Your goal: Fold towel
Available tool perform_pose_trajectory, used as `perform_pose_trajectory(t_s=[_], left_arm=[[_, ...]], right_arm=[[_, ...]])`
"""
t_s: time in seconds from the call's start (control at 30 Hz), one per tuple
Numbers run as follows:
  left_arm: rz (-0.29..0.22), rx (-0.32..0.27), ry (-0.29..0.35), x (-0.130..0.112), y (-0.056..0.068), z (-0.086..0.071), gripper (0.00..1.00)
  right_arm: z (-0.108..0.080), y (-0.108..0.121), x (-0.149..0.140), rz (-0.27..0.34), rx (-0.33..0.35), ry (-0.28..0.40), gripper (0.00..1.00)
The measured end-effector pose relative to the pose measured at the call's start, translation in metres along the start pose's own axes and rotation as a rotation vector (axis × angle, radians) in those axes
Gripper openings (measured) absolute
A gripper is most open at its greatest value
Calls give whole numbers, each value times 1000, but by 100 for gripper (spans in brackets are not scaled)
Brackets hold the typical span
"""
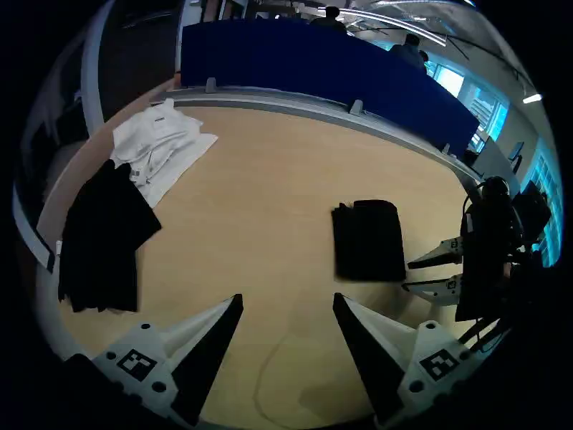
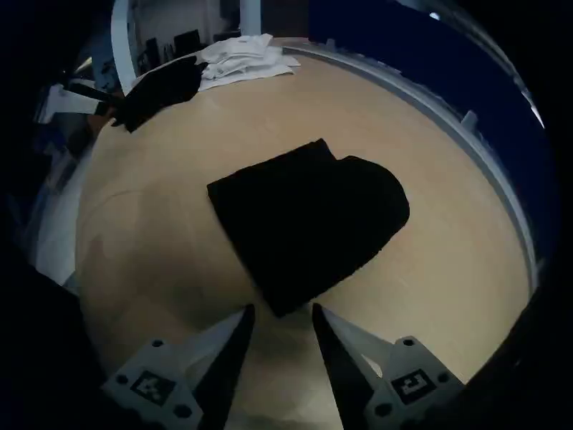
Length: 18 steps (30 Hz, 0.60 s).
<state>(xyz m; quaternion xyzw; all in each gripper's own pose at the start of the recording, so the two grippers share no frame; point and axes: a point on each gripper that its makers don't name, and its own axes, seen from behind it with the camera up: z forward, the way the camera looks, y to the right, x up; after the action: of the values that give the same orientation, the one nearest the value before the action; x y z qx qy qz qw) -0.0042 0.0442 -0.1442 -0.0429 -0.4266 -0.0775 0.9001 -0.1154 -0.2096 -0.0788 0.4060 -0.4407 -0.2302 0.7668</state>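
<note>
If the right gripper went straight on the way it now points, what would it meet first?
Most likely the folded black towel: its near corner lies just ahead of the open right gripper, straight along its line. How high the tips ride above the table is unclear.

Matt black cloth: the towel (image 2: 308, 222) just ahead of the right gripper (image 2: 282, 308), whose white-and-black fingers look like dull plastic. Under it, the table (image 2: 444, 236) is smooth, pale wood-look with a faint sheen. Ahead and left of the left gripper (image 1: 286, 297), creased white cloth (image 1: 161, 140) and matt black cloth (image 1: 104, 236). Beyond them is a matt blue screen (image 1: 322, 72).
</note>
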Motion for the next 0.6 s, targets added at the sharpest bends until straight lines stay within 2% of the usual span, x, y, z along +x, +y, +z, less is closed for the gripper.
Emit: perform_pose_trajectory(t_s=[0.13, 0.6], left_arm=[[0, 1, -1, 0, 0, 1, 93], [2, -1, -3, 1, 1, 5, 93]], right_arm=[[2, 0, -2, 12, 2, -1, 48], [6, 2, -3, 37, -2, 0, 21]])
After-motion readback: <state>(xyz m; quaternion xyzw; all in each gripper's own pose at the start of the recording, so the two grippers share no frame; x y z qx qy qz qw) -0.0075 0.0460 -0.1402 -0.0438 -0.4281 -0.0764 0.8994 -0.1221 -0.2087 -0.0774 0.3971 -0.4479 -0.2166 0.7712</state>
